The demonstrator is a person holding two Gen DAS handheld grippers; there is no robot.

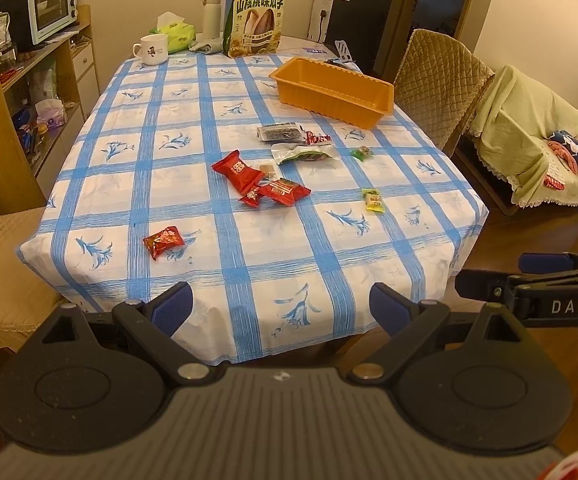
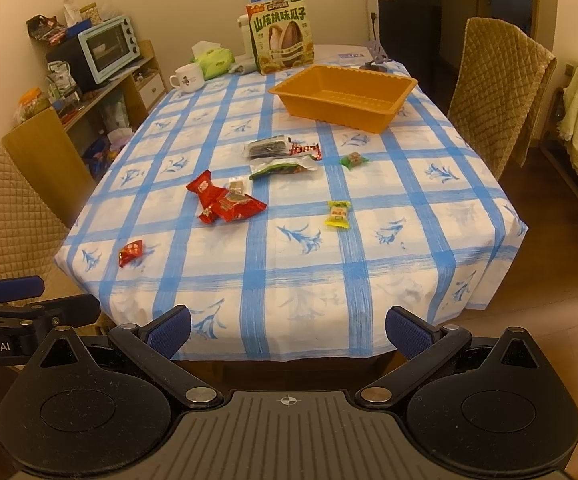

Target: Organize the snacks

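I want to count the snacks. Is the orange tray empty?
Empty. The orange tray shows only its bare bottom, and the snack packets all lie on the tablecloth.

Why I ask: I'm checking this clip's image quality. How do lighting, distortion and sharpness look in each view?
Left wrist view: warm yellow indoor light, strong fisheye bending the tablecloth grid, snacks sharp, left gripper body softly blurred at the bottom edge. Right wrist view: same warm cast, dark rounded corners, orange tray crisp, right gripper slightly soft; no harsh glare in either.
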